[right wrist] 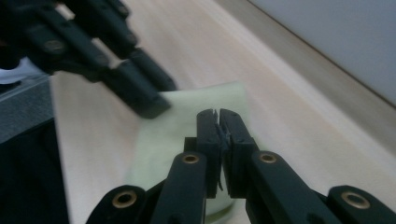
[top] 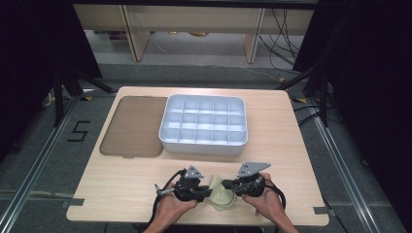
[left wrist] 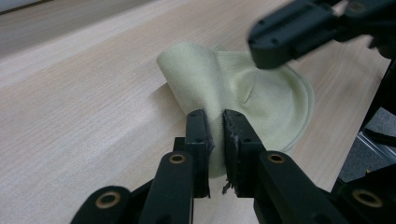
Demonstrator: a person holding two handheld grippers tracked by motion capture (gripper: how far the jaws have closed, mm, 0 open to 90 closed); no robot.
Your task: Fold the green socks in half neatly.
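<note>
Near table edge, centre: pale green cloth (top: 221, 193) pinched from both sides, left gripper (top: 206, 193) clamped on a raised fold, right gripper (top: 232, 186) closed tight on the opposite edge. Soft, light, floppy; likely best held at edges or folds. Empty compartment tray (top: 203, 144) far behind.

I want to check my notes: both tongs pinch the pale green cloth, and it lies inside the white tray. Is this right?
Not quite. The cloth lies on the bare table near the front edge, apart from the white tray, as the high view shows. Both tongs do pinch it.
</note>
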